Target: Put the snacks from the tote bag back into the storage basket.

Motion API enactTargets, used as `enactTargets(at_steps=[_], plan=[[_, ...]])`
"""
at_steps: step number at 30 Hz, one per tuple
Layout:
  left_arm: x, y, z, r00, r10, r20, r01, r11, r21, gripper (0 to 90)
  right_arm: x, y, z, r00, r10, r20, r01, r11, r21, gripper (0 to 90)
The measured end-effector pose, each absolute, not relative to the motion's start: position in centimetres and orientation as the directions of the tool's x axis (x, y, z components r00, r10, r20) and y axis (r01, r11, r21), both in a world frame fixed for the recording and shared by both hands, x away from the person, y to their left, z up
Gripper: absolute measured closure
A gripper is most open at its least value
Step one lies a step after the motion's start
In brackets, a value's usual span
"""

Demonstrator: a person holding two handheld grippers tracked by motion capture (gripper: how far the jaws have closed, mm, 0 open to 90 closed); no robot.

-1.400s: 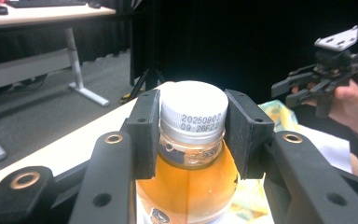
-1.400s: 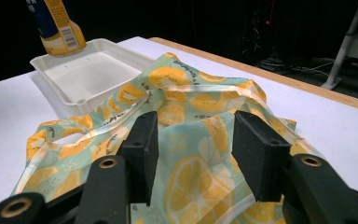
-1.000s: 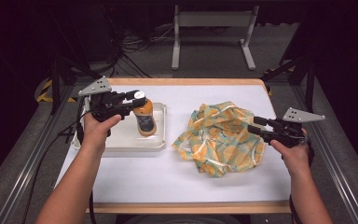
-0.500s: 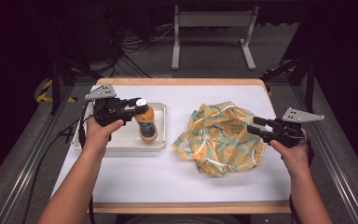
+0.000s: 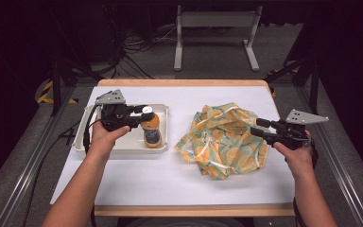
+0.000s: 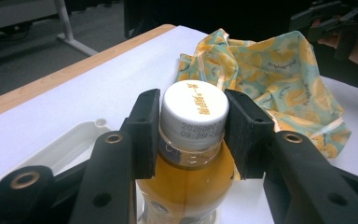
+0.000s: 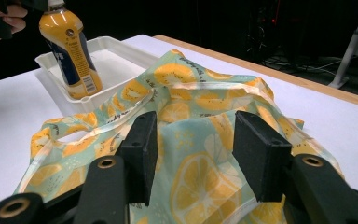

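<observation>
The left gripper (image 6: 193, 135) has its jaws clamped on a juice bottle's (image 5: 151, 131) cap in the tray (image 5: 123, 145), while the right gripper (image 7: 193, 154) hovers with jaws apart over a lemon-print bag (image 5: 224, 139).

My table (image 5: 170, 179) is brightly, evenly lit while everything behind stays dark. My close views blur nearest the lens.

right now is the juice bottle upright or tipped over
Upright, leaning a little. The juice bottle stands in the white tray, white cap up, the left gripper clamped on its cap.
</observation>
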State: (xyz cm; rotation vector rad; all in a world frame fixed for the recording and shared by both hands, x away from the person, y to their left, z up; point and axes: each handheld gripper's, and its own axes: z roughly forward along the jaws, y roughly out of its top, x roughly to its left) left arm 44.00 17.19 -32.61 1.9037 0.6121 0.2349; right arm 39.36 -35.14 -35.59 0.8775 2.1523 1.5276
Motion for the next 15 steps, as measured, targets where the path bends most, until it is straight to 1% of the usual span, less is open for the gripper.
enactTargets(at_steps=[8,15], plan=[[44.15,17.09,-33.31,0.848,0.514,-0.132,0.325,-0.306,0.895,58.2,39.39,-35.15,-35.64,-0.744,0.665,0.065,0.281,0.223,0.933,50.6],[44.26,17.08,-33.69,0.847,0.516,-0.128,0.333,-0.326,0.885,58.2,39.45,-35.06,-35.70,-0.743,0.666,0.064,0.283,0.226,0.932,50.5]])
